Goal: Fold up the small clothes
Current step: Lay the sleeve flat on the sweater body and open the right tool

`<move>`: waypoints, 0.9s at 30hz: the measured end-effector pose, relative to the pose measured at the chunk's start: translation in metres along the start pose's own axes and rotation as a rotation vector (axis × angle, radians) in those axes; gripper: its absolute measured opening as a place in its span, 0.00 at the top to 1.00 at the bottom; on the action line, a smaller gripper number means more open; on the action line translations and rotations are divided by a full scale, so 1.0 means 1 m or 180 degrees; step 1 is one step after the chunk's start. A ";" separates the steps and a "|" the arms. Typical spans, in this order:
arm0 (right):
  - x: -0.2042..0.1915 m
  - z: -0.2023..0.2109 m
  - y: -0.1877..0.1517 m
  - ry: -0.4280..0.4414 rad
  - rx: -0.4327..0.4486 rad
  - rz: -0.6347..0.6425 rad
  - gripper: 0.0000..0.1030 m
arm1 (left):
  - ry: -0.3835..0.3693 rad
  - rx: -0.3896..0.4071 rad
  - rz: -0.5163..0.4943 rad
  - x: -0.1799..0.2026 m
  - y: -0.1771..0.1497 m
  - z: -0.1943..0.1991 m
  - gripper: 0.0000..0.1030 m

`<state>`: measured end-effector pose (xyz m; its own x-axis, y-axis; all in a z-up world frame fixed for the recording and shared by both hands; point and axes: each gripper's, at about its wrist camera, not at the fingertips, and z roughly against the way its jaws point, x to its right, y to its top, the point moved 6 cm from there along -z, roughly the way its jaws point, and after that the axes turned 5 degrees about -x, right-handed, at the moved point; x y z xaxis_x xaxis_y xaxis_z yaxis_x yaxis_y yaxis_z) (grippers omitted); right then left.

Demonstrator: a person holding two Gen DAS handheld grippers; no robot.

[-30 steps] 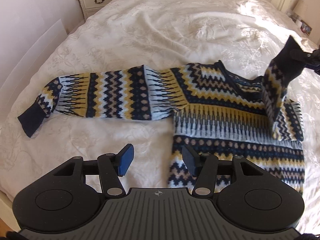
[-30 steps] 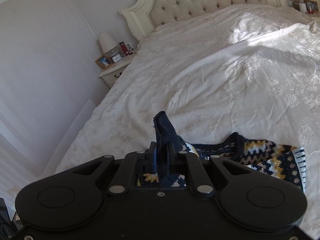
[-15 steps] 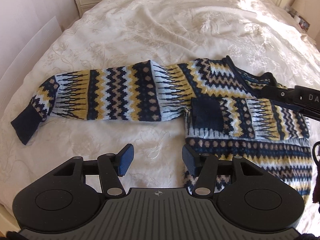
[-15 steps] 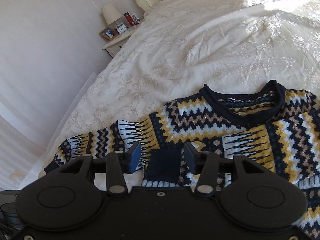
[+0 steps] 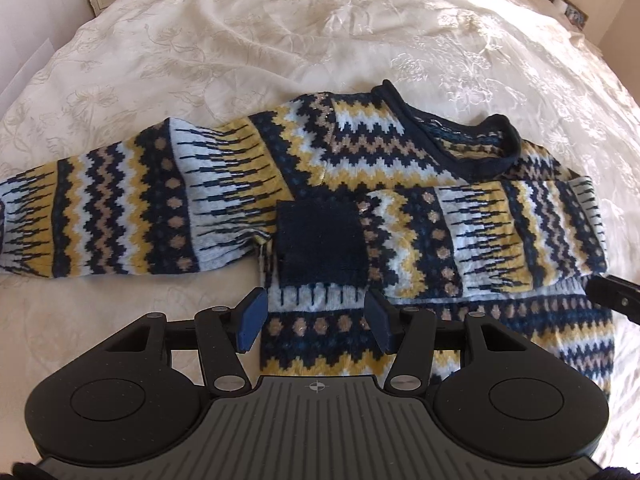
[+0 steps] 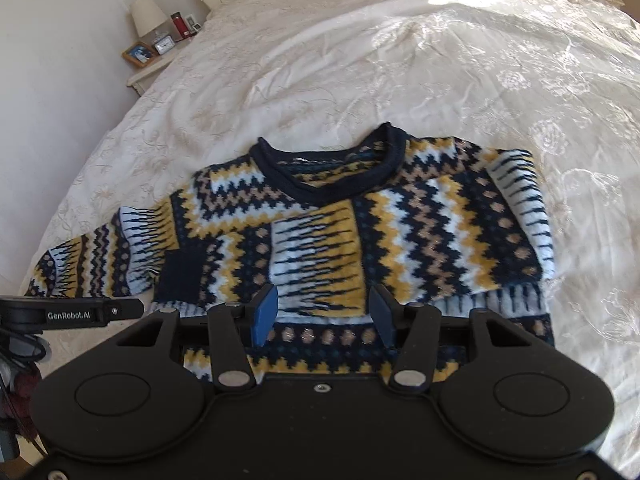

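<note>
The sweater [image 5: 360, 184] lay flat, front up, on the cream bedspread [image 5: 280, 40], neckline toward the headboard. Its right sleeve [image 6: 320, 248] was folded across the chest, the navy cuff [image 5: 322, 242] resting near the left armpit. The left sleeve [image 5: 120, 208] stretched straight out from the sweater, flat on the bedspread.

The left gripper [image 5: 316, 322] hovered just short of the sweater's hem side, fingers spread wide and empty. The right gripper [image 6: 322, 314] hovered likewise over the lower body, fingers released and holding nothing.

The step in hand looked to be the left sleeve. Done well, it would mean pinching that sleeve by its far cuff, lifting only enough to clear the knit, and laying it across the chest parallel to the folded sleeve, so the crease falls at the shoulder seam.

Beyond the sweater, the bedspread offered open room toward the headboard. The bed's edge ran beyond the left sleeve's end, with the nightstand [image 6: 148, 72] farther off.
</note>
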<state>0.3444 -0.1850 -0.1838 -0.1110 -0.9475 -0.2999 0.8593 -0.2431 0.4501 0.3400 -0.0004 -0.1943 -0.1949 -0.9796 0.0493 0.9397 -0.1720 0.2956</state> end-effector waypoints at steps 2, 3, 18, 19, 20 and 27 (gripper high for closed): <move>0.013 0.001 -0.001 -0.0045 -0.0014 -0.0066 0.43 | 0.0024 0.0003 -0.0014 0.006 0.005 -0.008 0.49; 0.021 0.000 -0.001 -0.0071 -0.0015 -0.0102 0.43 | 0.0040 0.0013 -0.0033 0.009 0.008 -0.011 0.49; 0.082 -0.029 0.047 -0.0224 0.0020 -0.0311 0.26 | 0.0551 -0.0507 0.0199 -0.013 0.007 -0.084 0.44; 0.084 -0.034 0.049 -0.0208 0.0000 -0.0321 0.24 | 0.0578 -0.0496 0.0159 -0.012 0.007 -0.085 0.43; 0.086 -0.039 0.051 -0.0198 -0.0018 -0.0330 0.21 | 0.0621 -0.0481 0.0119 -0.011 0.007 -0.086 0.39; 0.109 -0.079 0.051 -0.0312 -0.0282 -0.0443 0.15 | 0.0865 -0.0413 0.0211 -0.012 0.008 -0.091 0.09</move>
<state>0.4151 -0.2841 -0.2600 -0.2764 -0.9227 -0.2687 0.8723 -0.3582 0.3328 0.3753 0.0007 -0.2798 -0.0661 -0.9780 -0.1978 0.9793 -0.1016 0.1752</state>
